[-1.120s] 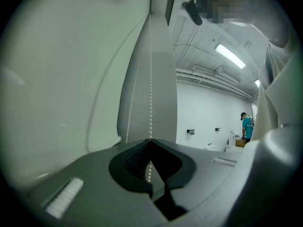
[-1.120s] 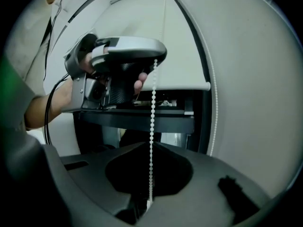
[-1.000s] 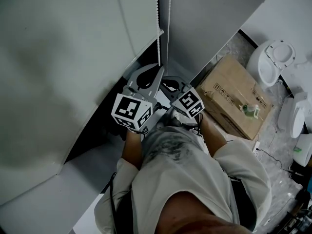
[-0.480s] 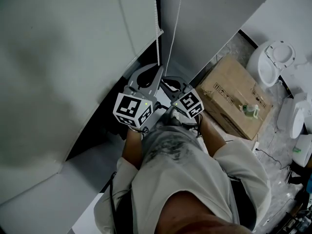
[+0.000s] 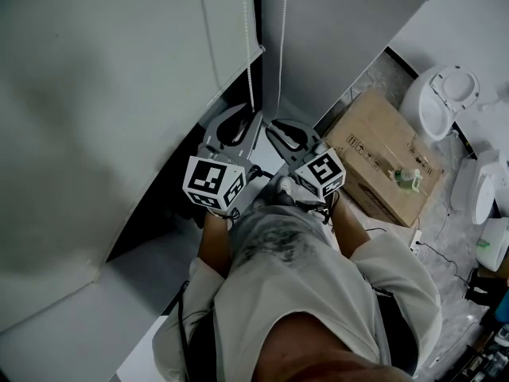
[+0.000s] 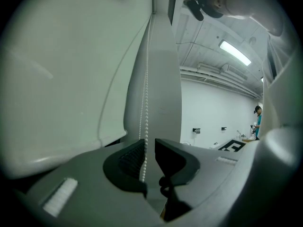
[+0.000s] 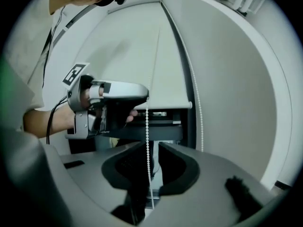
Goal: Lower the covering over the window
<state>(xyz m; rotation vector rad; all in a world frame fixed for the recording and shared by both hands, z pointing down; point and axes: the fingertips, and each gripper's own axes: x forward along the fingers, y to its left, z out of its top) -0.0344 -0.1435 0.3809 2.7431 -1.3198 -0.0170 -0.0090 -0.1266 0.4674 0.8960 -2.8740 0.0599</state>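
- The covering point(image 5: 95, 94) is a pale roller blind of smooth, matte cloth. In the right gripper view its straight bottom bar hangs above a dark strip of window point(image 7: 156, 126), so I judge the lowering is not yet finished.
- Beside the blind's edge hangs the bead chain point(image 5: 248, 62) — a thin loop of small, round white beads, with two strands showing.
- The left gripper point(image 6: 149, 149) has just been opening its jaws. They now stand a little apart, with one strand running between the ribbed dark pads, and no pad presses on it.
- The right gripper point(image 7: 151, 150) has its jaws apart too; a strand hangs loose in the gap and is not clamped.
- What could go wrong: at this moment neither tool holds the chain. The beads are small and slippery-looking, so a strand may swing out of the gap before the jaws close, and the grip would then miss.
- Pulling the wrong strand would, I think, raise the blind instead of lowering it.
- Further out, a brown cardboard box point(image 5: 382, 165) lies on the floor.
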